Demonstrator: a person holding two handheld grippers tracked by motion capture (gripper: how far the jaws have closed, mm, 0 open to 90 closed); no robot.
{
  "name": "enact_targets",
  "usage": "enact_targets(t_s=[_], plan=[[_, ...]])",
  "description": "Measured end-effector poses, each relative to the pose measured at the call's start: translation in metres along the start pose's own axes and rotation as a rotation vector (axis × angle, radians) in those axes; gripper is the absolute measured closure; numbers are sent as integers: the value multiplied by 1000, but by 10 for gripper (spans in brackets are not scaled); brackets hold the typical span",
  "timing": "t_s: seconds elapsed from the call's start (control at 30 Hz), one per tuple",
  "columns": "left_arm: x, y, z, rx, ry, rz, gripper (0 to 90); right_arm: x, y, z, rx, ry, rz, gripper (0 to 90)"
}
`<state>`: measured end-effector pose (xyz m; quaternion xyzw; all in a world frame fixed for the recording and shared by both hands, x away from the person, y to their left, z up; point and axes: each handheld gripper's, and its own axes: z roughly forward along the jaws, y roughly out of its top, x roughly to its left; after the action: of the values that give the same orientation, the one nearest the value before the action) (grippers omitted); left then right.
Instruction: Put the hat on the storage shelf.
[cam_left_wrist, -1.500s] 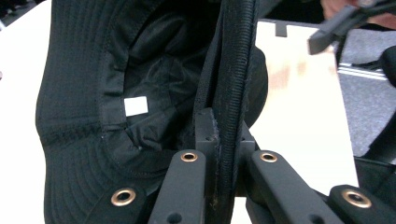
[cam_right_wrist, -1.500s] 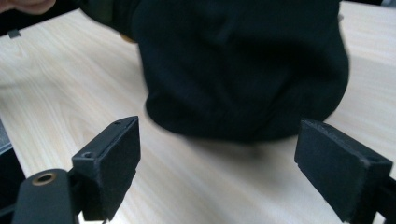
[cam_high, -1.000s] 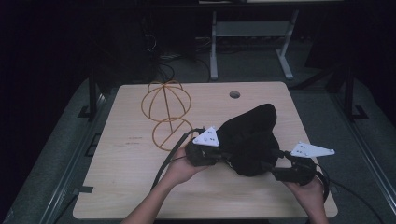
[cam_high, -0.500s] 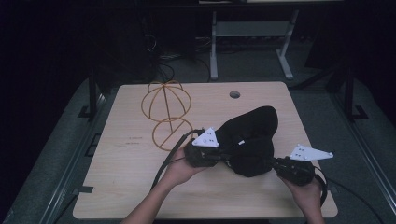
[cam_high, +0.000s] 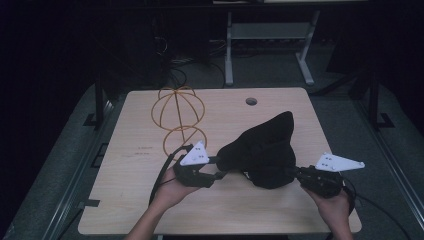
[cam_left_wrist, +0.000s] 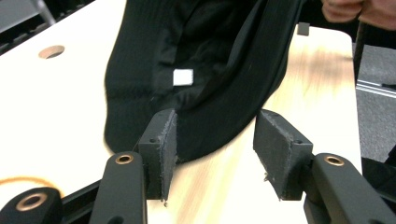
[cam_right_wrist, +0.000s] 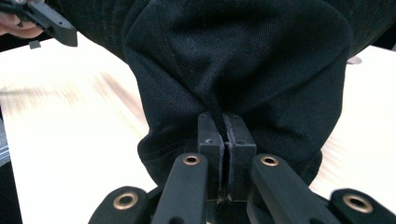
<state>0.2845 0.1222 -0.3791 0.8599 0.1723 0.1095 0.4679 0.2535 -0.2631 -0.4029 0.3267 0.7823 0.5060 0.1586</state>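
A black fabric cap (cam_high: 265, 147) lies bunched on the wooden table (cam_high: 125, 165), its inside and a white label (cam_left_wrist: 183, 77) turned toward the left gripper view. My left gripper (cam_high: 219, 168) is open at the cap's left edge, and the dark rim (cam_left_wrist: 219, 140) reaches in between the pads without being pinched. My right gripper (cam_high: 294, 173) is at the cap's right side, shut on a fold of the black cloth (cam_right_wrist: 224, 116). Hands hold both grippers near the table's front edge.
An orange wire stand (cam_high: 178, 107), a ball shape over a ring base, stands behind the left gripper. A round cable hole (cam_high: 251, 101) sits near the table's far edge. Beyond the table are a metal frame (cam_high: 270, 30) and dark floor.
My left gripper has drawn back to the left, away from the cap's edge. The right gripper keeps its hold on the cloth and has barely shifted.
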Motion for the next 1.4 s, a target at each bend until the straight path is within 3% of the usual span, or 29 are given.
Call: enact_targets(t_s=[0.2, 0.37, 0.5, 0.77, 0.8, 0.87, 1.13, 1.4], plan=[[1, -25, -15, -29, 32, -62, 447, 0, 17, -7, 7, -12, -29, 875], [-2, -42, -17, -13, 63, -61, 422, 0, 28, -9, 15, -10, -49, 876], [-4, -52, -15, 0, 58, -63, 408, 0, 45, -10, 28, -7, -78, 877], [-5, -56, -12, 17, 56, -50, 380, -1, 84, -11, 62, 15, -132, 878], [-6, -58, -10, 8, 63, -68, 381, -1, 92, -10, 71, 19, -137, 878], [-5, -58, -9, 12, 63, -65, 380, -1, 95, -10, 73, 20, -139, 879], [-2, -62, -11, -5, 59, -95, 373, -8, 124, -3, 65, 77, -99, 879], [3, -67, -13, -9, 77, -99, 367, -4, 149, 7, 82, 94, -107, 879]])
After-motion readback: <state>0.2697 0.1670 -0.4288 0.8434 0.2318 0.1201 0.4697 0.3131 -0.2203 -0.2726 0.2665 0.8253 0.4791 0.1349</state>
